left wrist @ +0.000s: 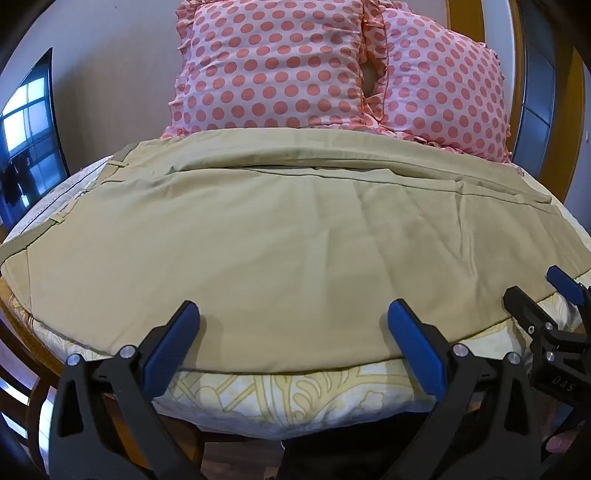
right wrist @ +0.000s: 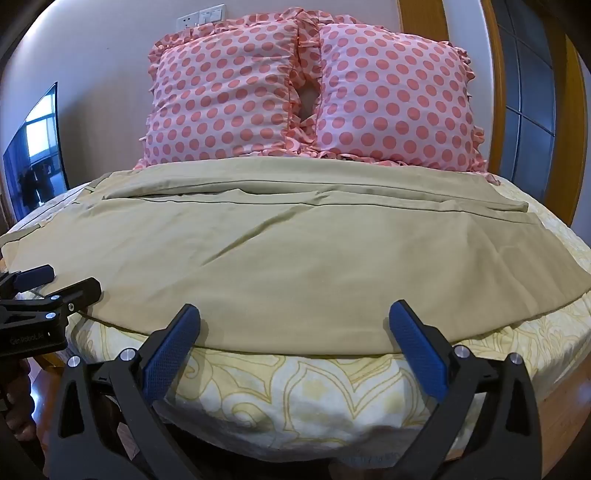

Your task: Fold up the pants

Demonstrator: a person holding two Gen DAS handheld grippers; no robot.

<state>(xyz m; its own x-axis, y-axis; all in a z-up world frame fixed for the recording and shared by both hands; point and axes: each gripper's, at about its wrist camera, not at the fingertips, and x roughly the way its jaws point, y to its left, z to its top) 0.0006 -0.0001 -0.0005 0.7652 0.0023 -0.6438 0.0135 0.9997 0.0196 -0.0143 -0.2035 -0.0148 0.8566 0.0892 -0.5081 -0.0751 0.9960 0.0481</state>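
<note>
Far left, a dark TV leans by the wall; it plays no part. Pants, khaki, lie spread flat across the bed, waistband and belt loops to the left, leg ends to the right, one leg lapped over the other along a lengthwise seam at the far side. Judged: laid crosswise so both tongs can reach the near edge at once, one per end. Left tongs hang at the near edge, jaws wide apart, nothing between them, blue pads just above the cloth. Right tongs likewise wide apart and empty, poised over the near hem toward the leg end. Neither has a bite yet; fold looks not yet begun beyond the leg overlap. Two polka-dot pillows stand against the wall at the far side, touching the pants' far edge, so little room there for the cloth to slide away. Views differ: left wrist view shows the waistband loops and left bed corner plainly, with the right tongs intruding at its right edge; right wrist view shows the leg ends and the bare patterned sheet beyond them, a wall socket above the pillows, and the left tongs at its left edge.
</note>
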